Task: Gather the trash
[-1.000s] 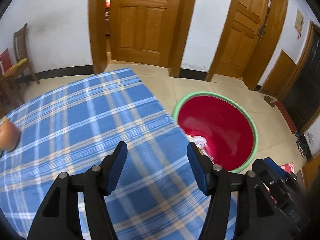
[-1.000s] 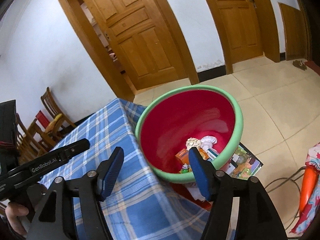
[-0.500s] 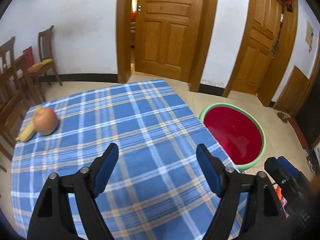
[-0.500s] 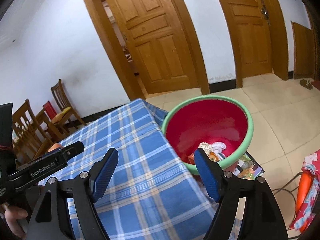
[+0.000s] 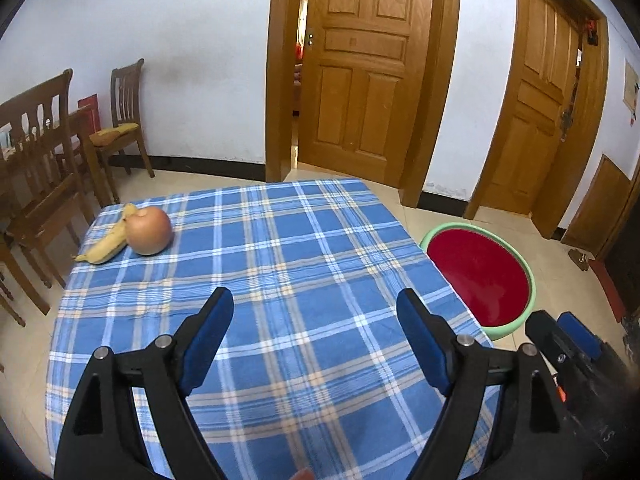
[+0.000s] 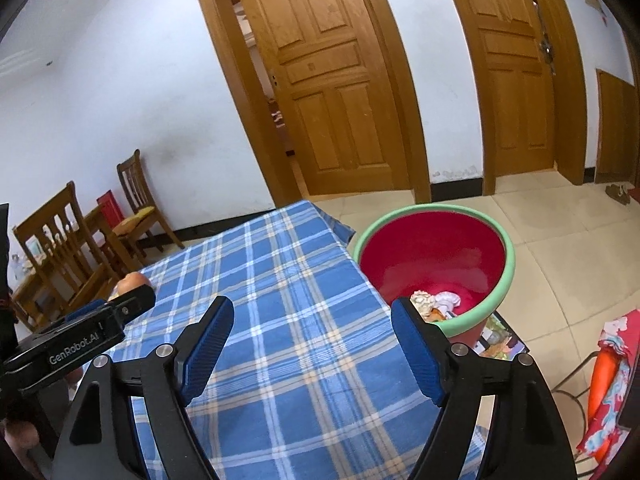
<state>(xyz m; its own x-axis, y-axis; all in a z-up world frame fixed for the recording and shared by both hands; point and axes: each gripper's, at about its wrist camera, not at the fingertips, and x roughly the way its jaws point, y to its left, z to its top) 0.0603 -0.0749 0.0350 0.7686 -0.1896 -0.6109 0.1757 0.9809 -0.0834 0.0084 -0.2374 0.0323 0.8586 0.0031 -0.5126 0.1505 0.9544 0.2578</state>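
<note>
with both your left gripper [image 5: 315, 334] and right gripper [image 6: 312, 338] spread wide and empty, you seem between pickups: trash [image 6: 438, 302] sits in the red basin [image 6: 506, 276], so next judge whether anything remains.

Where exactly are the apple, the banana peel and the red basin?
apple [image 5: 149, 231], left wrist view, middle of its skin.
banana peel [image 5: 105, 244], left wrist view, middle of the peel.
red basin [image 6: 507, 276], right wrist view, green rim.
</note>
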